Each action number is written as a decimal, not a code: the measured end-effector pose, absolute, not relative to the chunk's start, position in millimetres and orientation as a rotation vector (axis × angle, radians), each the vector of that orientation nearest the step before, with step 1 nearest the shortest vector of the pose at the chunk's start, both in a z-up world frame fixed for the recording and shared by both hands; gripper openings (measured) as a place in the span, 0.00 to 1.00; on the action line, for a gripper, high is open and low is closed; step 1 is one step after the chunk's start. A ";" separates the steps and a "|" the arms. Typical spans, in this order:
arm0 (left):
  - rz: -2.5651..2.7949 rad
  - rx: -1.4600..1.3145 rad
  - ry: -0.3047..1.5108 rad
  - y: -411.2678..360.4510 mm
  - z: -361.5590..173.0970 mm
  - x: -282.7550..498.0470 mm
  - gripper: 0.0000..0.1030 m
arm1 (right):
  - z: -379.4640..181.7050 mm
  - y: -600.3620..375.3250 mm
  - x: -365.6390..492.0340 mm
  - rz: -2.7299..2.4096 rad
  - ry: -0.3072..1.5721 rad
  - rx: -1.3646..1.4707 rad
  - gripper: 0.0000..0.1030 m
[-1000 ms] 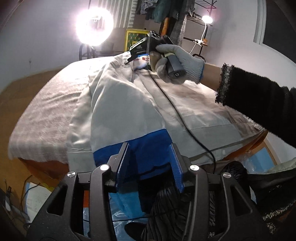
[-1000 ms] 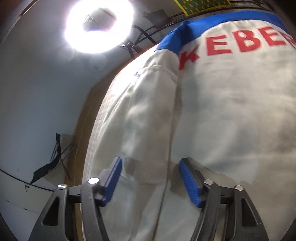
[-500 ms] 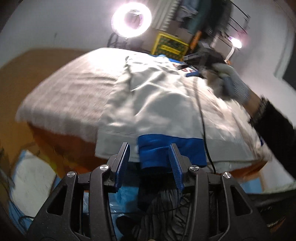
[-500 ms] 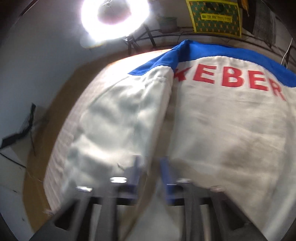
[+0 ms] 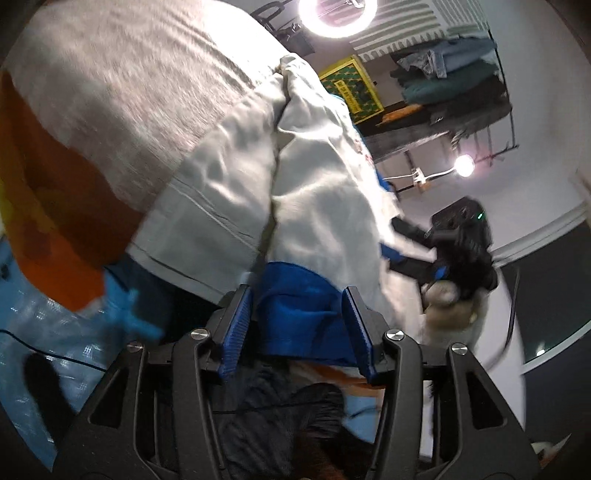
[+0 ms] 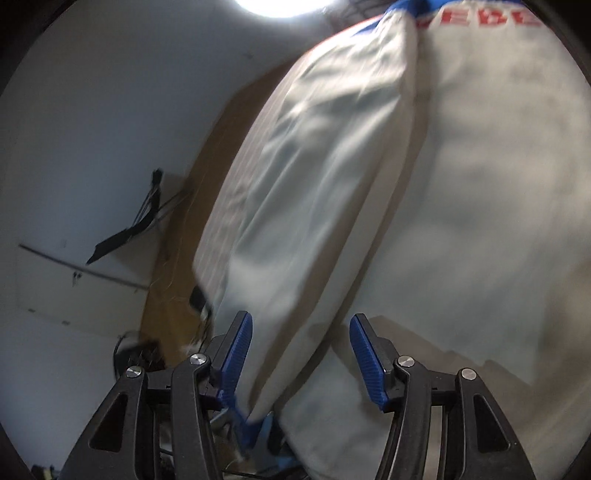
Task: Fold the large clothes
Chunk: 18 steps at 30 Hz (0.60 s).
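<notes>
A large white jacket (image 5: 314,192) with blue trim and red letters lies spread on a bed. Its sleeve is folded over the body and ends in a blue cuff (image 5: 299,295). My left gripper (image 5: 299,325) is open, its jaws standing on either side of the blue cuff. My right gripper (image 6: 299,350) is open over the white sleeve (image 6: 317,177), with the sleeve's lower part between its jaws. In the left wrist view the right gripper (image 5: 410,247) reaches at the jacket's right side, held by a gloved hand.
The bed has a beige cover (image 5: 122,85) over an orange sheet (image 5: 55,206). Blue plastic (image 5: 55,332) lies on the floor below. A ring light (image 5: 336,14), a clothes rack (image 5: 454,74) and a yellow-framed picture (image 5: 351,88) stand behind the bed.
Both views have swung and tilted. The left gripper has dropped close to the blue cuff at the bed's edge. The right gripper has moved down the sleeve toward the cuff end.
</notes>
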<state>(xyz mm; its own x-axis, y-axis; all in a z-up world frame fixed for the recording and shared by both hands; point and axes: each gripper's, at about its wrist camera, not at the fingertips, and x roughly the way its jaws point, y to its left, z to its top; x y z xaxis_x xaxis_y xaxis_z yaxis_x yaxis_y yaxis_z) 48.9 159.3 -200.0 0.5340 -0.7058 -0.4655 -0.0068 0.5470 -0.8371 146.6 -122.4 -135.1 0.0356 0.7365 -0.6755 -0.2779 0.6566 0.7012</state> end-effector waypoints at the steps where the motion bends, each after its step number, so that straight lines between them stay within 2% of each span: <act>1: -0.495 -0.914 0.923 158.6 -199.8 49.4 0.27 | -138.4 -115.8 144.9 0.824 1.326 0.426 0.57; 2: -0.478 -0.905 0.924 157.4 -198.7 50.1 0.15 | -141.0 -104.5 142.2 0.832 1.334 0.391 0.54; 3: -0.471 -0.897 0.920 157.2 -197.5 51.0 0.12 | -143.1 -96.2 142.1 0.825 1.333 0.358 0.49; 4: -0.458 -0.882 0.910 158.1 -193.8 49.6 0.08 | -144.5 -89.7 142.4 0.822 1.332 0.337 0.30; 5: -0.444 -0.867 0.902 159.5 -189.9 47.8 0.06 | -144.9 -83.3 139.9 0.826 1.330 0.321 0.19; 7: -0.423 -0.824 0.868 164.4 -173.7 45.1 0.05 | -141.2 -76.8 139.5 0.840 1.309 0.322 0.06; 12: -0.331 -0.655 0.728 178.3 -113.1 15.0 0.05 | -100.3 -64.0 114.7 0.935 1.169 0.308 0.04; 18: -0.273 -0.671 0.936 173.1 -184.4 30.7 0.05 | -143.3 -61.6 115.8 0.839 1.273 0.196 0.03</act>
<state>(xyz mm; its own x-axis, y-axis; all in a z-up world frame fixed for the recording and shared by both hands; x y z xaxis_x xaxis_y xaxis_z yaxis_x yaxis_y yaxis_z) 30.7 173.1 -184.4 0.5774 -0.4927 -0.6510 -0.0652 0.7670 -0.6383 115.8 -61.6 -143.3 0.0495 0.6475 -0.7604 -0.4435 0.6965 0.5642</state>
